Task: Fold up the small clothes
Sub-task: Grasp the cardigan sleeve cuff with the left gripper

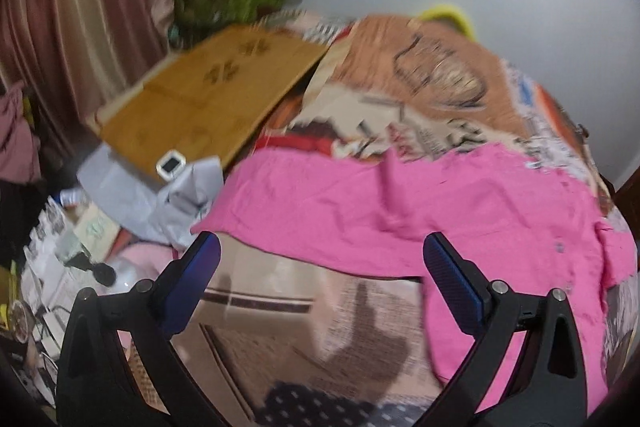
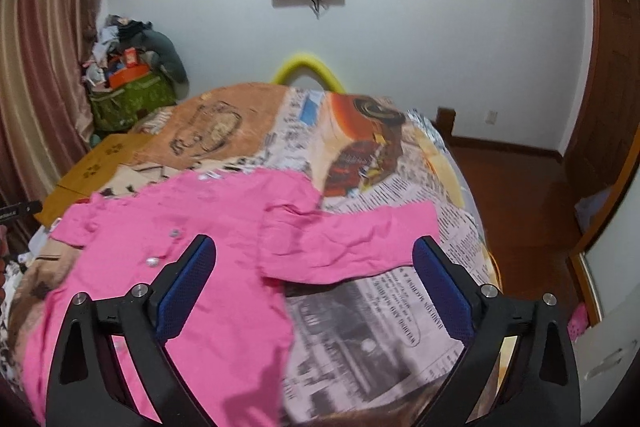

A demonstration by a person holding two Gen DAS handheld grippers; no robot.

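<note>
A small pink button shirt (image 2: 208, 227) lies spread flat on the patterned bedspread (image 2: 360, 307), one sleeve (image 2: 352, 239) stretched to the right. It also shows in the left wrist view (image 1: 400, 203), with a sleeve reaching left. My left gripper (image 1: 322, 247) is open and empty, hovering above the shirt's near edge. My right gripper (image 2: 314, 251) is open and empty, hovering above the shirt's right sleeve and armpit area.
A wooden board (image 1: 208, 95) with a small white device (image 1: 171, 165) lies at the bed's left side, beside grey cloth (image 1: 176, 199). A green bag of clutter (image 2: 128, 99) stands by the curtain (image 2: 36, 67). Wooden floor (image 2: 520, 195) lies right of the bed.
</note>
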